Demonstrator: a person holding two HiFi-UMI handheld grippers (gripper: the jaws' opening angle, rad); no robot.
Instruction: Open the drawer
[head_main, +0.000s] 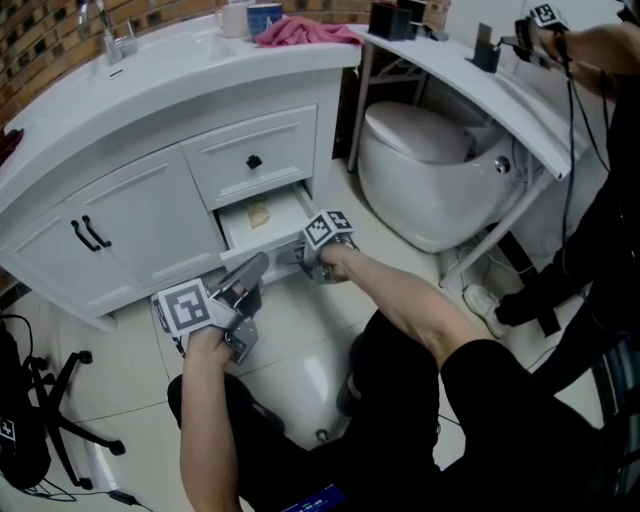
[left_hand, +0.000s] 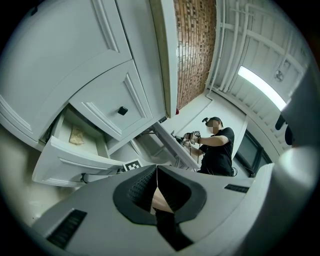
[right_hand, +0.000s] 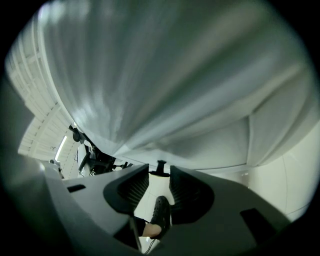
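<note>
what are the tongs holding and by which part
The left tongs are shut, empty. The right tongs straddle the open drawer's black knob at their tips; whether they clamp it cannot be told.

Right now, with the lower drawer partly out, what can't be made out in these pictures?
- Lower drawer's knob: hidden by the right tool in the head view; only small and dark in the right gripper view.
- Yellowish item in the drawer: too small to identify in the head or left gripper view.
- Drawer's rear: covered by the upper drawer, head view.
- Countertop cups: cut off by the head view's top edge.
</note>
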